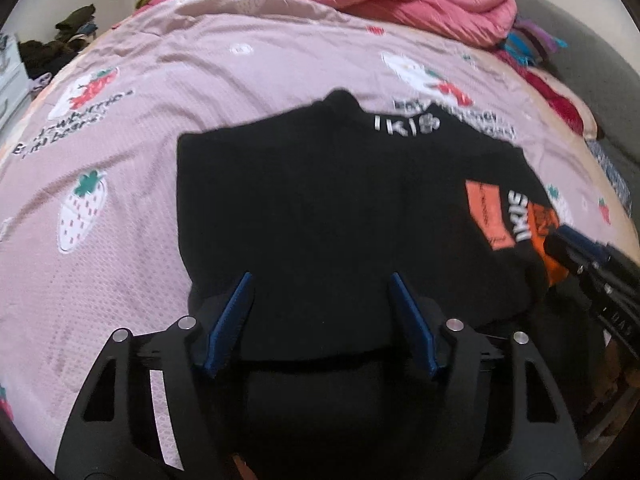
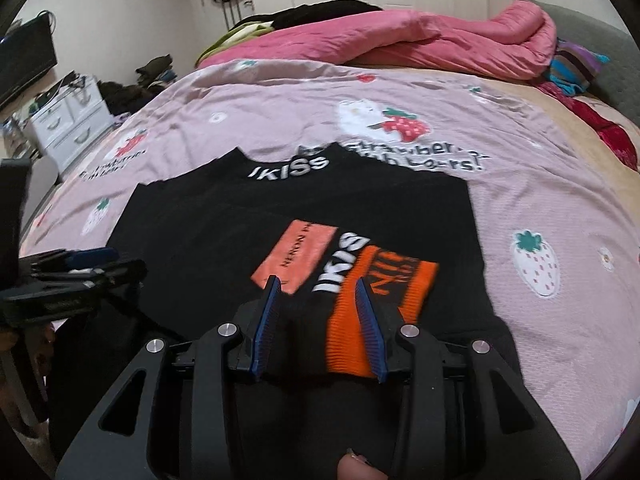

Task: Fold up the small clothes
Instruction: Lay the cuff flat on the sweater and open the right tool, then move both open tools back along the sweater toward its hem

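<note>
Black top spread flat on the strawberry-print bedspread — both grippers over its near hem

Left gripper (image 1: 322,280) jaws stand wide apart above the black top (image 1: 320,208); right gripper (image 2: 318,284) jaws are spread too — straddling the orange cuff (image 2: 352,320), gripping nothing, on the bedspread (image 2: 540,208).

Taking the black sweater (image 2: 280,216) as the landmark: the pink strawberry bedspread (image 2: 540,208) lies flat and bare on both sides of it and beyond its collar, so there's room to sweep there. Further past the collar, a bunched pink quilt (image 2: 420,40) blocks the way. Off the sweater's far right corner, striped and red fabrics (image 2: 576,68) pile up. The left gripper (image 1: 320,280) and right gripper (image 2: 318,282) hang over its near edge, jaws spread, well apart.
</note>
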